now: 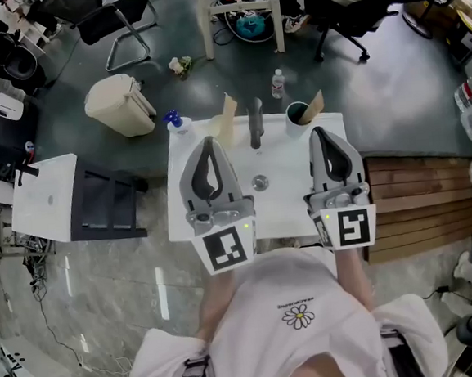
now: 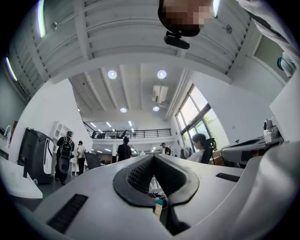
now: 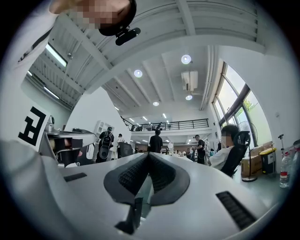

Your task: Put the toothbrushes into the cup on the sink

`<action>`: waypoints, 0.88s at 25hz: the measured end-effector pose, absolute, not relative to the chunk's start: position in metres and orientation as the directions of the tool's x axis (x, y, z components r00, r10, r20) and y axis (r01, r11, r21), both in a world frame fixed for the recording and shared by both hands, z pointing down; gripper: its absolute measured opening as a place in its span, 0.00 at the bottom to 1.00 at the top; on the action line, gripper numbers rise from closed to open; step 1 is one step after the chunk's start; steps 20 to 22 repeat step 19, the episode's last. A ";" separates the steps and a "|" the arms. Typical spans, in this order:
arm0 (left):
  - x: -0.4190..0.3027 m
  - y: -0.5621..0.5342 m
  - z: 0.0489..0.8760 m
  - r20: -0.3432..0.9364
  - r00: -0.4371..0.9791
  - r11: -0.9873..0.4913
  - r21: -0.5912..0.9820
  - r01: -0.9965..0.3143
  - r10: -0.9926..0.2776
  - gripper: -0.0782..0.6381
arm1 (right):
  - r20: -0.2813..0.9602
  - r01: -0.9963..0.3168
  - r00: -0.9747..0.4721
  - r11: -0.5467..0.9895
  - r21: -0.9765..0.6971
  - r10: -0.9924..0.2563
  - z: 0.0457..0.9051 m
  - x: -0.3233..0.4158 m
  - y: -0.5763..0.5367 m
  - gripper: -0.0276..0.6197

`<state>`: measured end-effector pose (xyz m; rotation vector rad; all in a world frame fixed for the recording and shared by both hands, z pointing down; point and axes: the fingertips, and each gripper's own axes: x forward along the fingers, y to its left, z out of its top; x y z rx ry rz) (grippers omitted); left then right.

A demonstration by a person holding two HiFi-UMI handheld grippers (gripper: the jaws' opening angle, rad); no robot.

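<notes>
Both claws hang above the white sink. The left claw has its pads pressed together with nothing between them, and so does the right claw. Through the gap below the left pads a pale teal-tipped strip shows, seemingly beyond the claw and not gripped.

From the drain, the tap stands at 12 o'clock and the dark cup at 1 o'clock on the back rim. A tan flat piece, which I take for one toothbrush, seems to lean out of the cup toward 2 o'clock. A second tan piece stands at 11 o'clock, just beside the tap (what props it up I cannot tell). If it is a brush, it is the one left to move.

Such a brush should be light, stiff and slim. I would pinch it across the flat faces near mid-length, since an end grip may let it swing. The cup looks light and could tip if nudged. The basin holds nothing but its drain.
</notes>
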<state>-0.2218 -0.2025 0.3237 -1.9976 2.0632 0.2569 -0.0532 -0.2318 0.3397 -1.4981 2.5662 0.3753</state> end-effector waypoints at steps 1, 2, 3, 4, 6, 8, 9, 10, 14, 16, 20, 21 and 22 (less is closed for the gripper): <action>-0.222 -0.202 0.322 -0.305 -0.024 0.042 -0.054 -0.998 -0.952 0.13 | -0.249 -0.871 -0.491 0.471 0.139 -0.835 0.340 -0.053 -0.232 0.06; -0.223 -0.201 0.321 -0.307 -0.024 0.044 -0.058 -0.997 -0.951 0.13 | -0.249 -0.871 -0.490 0.471 0.137 -0.835 0.339 -0.053 -0.232 0.06; -0.223 -0.200 0.319 -0.308 -0.026 0.046 -0.059 -0.997 -0.951 0.13 | -0.250 -0.872 -0.490 0.471 0.135 -0.835 0.338 -0.053 -0.232 0.06; -0.224 -0.200 0.318 -0.309 -0.027 0.046 -0.056 -0.997 -0.951 0.13 | -0.250 -0.872 -0.490 0.471 0.134 -0.835 0.338 -0.054 -0.232 0.06; -0.226 -0.199 0.317 -0.313 -0.031 0.047 -0.044 -0.998 -0.949 0.13 | -0.246 -0.871 -0.491 0.473 0.133 -0.836 0.338 -0.055 -0.232 0.06; -0.227 -0.199 0.316 -0.318 -0.034 0.049 -0.042 -0.998 -0.948 0.13 | -0.237 -0.870 -0.493 0.475 0.133 -0.837 0.341 -0.055 -0.232 0.06; -0.227 -0.199 0.316 -0.318 -0.034 0.050 -0.043 -0.998 -0.948 0.13 | -0.235 -0.870 -0.494 0.475 0.133 -0.837 0.342 -0.055 -0.233 0.06; -0.226 -0.200 0.316 -0.317 -0.033 0.050 -0.044 -0.998 -0.948 0.13 | -0.234 -0.870 -0.494 0.476 0.131 -0.838 0.343 -0.055 -0.233 0.06; -0.225 -0.200 0.314 -0.322 -0.032 0.051 -0.051 -0.997 -0.946 0.13 | -0.232 -0.870 -0.494 0.478 0.125 -0.838 0.343 -0.056 -0.235 0.06; -0.225 -0.200 0.315 -0.322 -0.030 0.051 -0.055 -0.997 -0.946 0.13 | -0.227 -0.869 -0.495 0.479 0.125 -0.839 0.344 -0.056 -0.236 0.06; -0.225 -0.202 0.318 -0.313 -0.032 0.052 -0.055 -0.997 -0.949 0.13 | -0.223 -0.867 -0.498 0.483 0.122 -0.838 0.347 -0.056 -0.238 0.06; -0.225 -0.202 0.318 -0.313 -0.032 0.052 -0.055 -0.997 -0.949 0.13 | -0.223 -0.867 -0.498 0.483 0.122 -0.838 0.347 -0.056 -0.238 0.06; -0.225 -0.202 0.318 -0.313 -0.032 0.052 -0.055 -0.997 -0.949 0.13 | -0.223 -0.867 -0.498 0.483 0.122 -0.838 0.347 -0.056 -0.238 0.06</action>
